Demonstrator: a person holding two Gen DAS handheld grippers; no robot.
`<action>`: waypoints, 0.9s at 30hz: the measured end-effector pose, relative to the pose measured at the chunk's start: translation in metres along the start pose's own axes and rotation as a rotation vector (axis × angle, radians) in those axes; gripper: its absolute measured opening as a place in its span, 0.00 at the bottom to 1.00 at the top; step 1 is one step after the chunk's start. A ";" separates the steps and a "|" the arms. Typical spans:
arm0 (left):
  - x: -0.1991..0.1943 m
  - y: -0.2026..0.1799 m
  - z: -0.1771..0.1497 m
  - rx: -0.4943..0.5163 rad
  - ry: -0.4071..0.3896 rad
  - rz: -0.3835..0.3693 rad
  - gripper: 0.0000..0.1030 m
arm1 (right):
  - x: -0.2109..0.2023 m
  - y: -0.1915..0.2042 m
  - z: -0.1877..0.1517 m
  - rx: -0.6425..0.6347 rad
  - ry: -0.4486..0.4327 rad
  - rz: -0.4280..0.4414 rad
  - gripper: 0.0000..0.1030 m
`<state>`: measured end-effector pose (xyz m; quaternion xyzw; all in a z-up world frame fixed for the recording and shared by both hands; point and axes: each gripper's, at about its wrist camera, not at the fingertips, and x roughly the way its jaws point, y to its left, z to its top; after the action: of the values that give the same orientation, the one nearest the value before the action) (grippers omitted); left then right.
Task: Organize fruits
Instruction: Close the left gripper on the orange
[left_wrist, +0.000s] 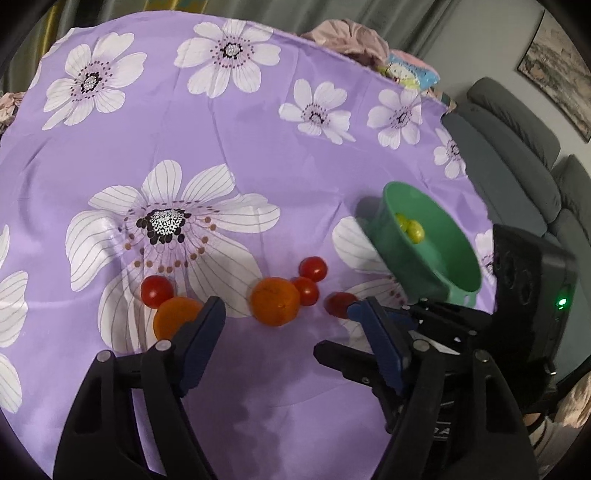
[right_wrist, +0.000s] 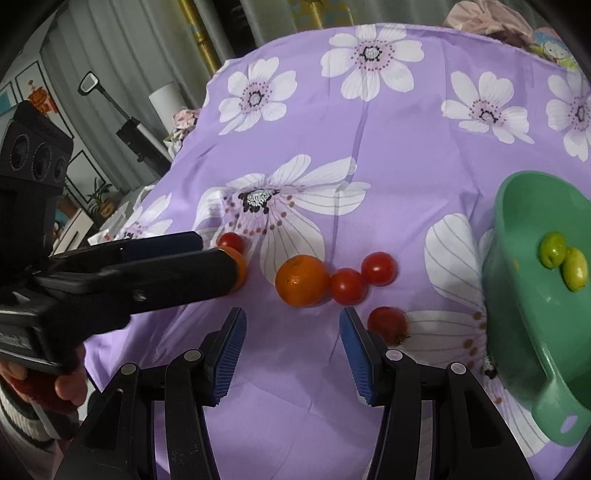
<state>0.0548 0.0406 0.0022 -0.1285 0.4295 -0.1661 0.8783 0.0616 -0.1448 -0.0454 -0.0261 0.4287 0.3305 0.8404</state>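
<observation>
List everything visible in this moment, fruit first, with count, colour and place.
cherry tomatoes: 4, red, on the cloth; two touching beside the middle orange, one near the right gripper, one by the left orange.
oranges: 2, orange, on the cloth; one central, one partly behind the left gripper's finger.
green fruits: 2, yellow-green, inside the bowl.
bowl: 1, green, with handle, at the cloth's right side.
tablecloth: 1, purple with white flowers, covering the table.
sofa: grey, beyond the table.
left gripper: black, blue pads, open toward the middle orange.
right gripper: same, open, empty.
</observation>
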 end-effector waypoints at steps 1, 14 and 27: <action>0.003 0.001 0.000 0.002 0.008 0.003 0.70 | 0.003 0.000 0.000 0.000 0.008 0.003 0.52; 0.042 0.015 0.012 0.010 0.113 0.008 0.60 | 0.033 -0.004 0.010 -0.008 0.082 0.021 0.52; 0.071 0.013 0.023 0.068 0.195 -0.002 0.50 | 0.056 -0.017 0.020 0.022 0.144 0.068 0.52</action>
<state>0.1168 0.0260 -0.0398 -0.0823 0.5070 -0.1933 0.8360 0.1090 -0.1215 -0.0783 -0.0262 0.4923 0.3515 0.7958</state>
